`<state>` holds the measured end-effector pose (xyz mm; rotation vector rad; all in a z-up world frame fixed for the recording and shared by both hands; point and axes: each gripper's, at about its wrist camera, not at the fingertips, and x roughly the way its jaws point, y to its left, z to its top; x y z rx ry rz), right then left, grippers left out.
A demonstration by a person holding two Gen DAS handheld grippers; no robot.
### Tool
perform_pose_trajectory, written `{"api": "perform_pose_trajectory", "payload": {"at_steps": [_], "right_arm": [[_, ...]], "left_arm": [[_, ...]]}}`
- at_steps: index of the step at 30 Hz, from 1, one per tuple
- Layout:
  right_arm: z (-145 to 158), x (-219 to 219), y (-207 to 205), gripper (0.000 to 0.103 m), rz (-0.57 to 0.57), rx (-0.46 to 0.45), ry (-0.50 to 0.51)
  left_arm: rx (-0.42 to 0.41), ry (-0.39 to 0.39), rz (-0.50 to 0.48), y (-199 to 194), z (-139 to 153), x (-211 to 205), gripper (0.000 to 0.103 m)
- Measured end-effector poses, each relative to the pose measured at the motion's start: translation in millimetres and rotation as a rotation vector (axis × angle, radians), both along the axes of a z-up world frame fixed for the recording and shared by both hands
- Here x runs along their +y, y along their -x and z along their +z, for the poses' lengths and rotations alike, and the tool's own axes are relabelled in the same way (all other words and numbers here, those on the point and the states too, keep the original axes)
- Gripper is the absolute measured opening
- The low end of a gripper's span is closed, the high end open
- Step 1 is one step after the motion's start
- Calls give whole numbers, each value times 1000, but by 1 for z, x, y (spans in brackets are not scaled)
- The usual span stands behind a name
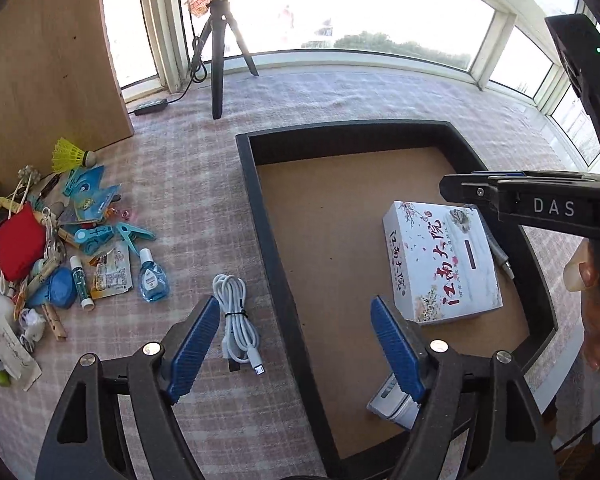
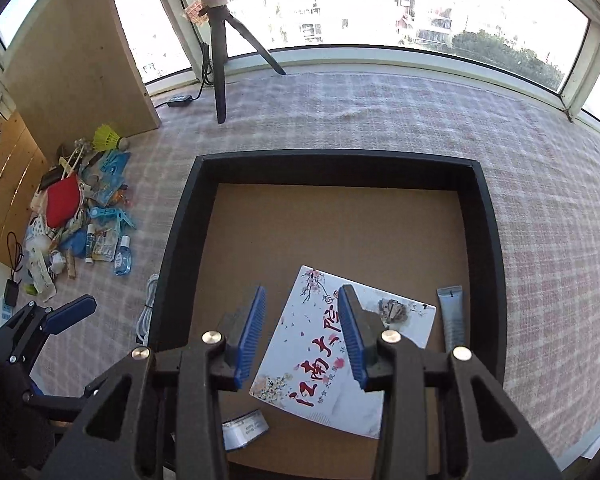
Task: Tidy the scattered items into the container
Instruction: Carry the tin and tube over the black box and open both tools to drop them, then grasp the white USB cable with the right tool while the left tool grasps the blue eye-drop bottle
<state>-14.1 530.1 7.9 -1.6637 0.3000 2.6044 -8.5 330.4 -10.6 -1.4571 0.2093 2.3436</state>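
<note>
The left gripper (image 1: 294,344) is hovering with jaws spread wide and empty over the container's (image 1: 272,248) left wall, the white cable (image 1: 236,320) lying coiled just left of it on the checked surface (image 1: 188,184). The right gripper (image 2: 302,334) is hanging part-open, holding nothing, above the printed box (image 2: 320,364) already inside. The cable is looking light and floppy — gripping at its tie, mid-coil, seems safest.

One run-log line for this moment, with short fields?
left tool: open, empty | right tool: open, above white box | tray: box inside | cable: outside
</note>
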Motion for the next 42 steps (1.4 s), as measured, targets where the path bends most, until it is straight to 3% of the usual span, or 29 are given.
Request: {"api": "perform_pose_trajectory", "payload": {"at_steps": [8, 15, 19, 31, 42], "right_arm": [[-1, -69, 28, 37, 145, -16, 58], [-22, -129, 42, 26, 272, -99, 89], [-43, -150, 48, 24, 299, -167, 105], [-83, -177, 60, 22, 269, -292, 50], [-96, -183, 62, 21, 262, -323, 28]], "left_arm": [[-38, 28, 163, 39, -20, -57, 75], [-122, 5, 298, 79, -43, -108, 69], [-186, -21, 290, 94, -53, -112, 69], [-274, 35, 255, 119, -81, -94, 68], [-281, 53, 247, 119, -87, -101, 38]]}}
